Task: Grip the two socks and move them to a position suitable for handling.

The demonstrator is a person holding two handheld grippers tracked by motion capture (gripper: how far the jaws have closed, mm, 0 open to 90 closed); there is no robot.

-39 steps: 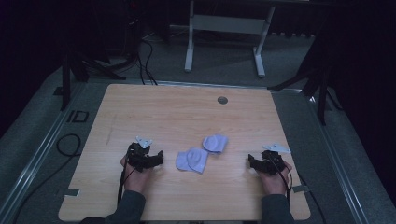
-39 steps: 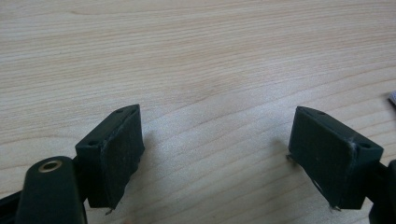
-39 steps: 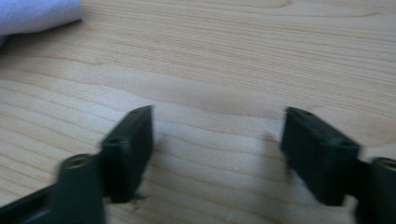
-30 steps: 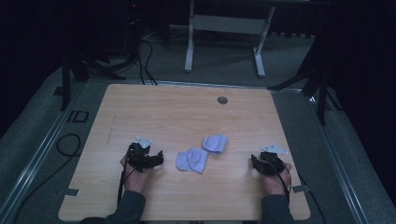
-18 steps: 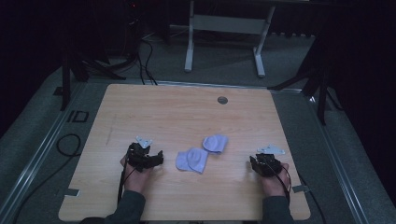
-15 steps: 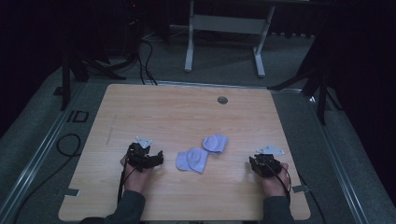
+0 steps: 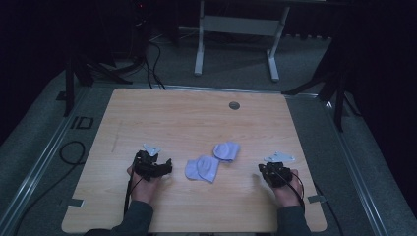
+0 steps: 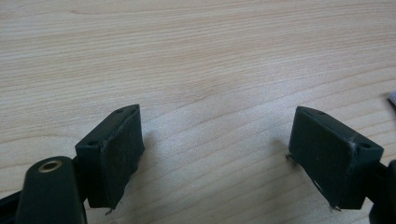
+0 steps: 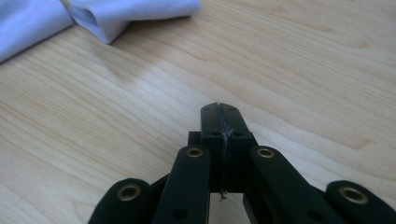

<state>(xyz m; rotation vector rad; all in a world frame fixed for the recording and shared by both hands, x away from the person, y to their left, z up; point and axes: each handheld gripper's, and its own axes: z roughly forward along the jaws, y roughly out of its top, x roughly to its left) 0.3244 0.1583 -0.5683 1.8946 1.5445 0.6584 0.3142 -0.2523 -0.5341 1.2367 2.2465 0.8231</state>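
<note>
The left gripper (image 7: 162, 166), lower left of the high view, stands wide open over bare table (image 7: 172, 118), holding nothing. The right gripper (image 7: 269, 173), lower right, has just closed; its jaws meet with nothing between them. Two pale cloths (image 7: 202, 168) (image 7: 226, 151) lie touching at lower centre, between the grippers.

Two small pale lavender cloth pieces lie before me on the light wooden worktop (image 7: 147, 118): one crumpled lavender cloth (image 7: 202, 168) nearer me, another folded lavender cloth (image 7: 226, 151) just beyond, their corners touching or nearly so.
</note>
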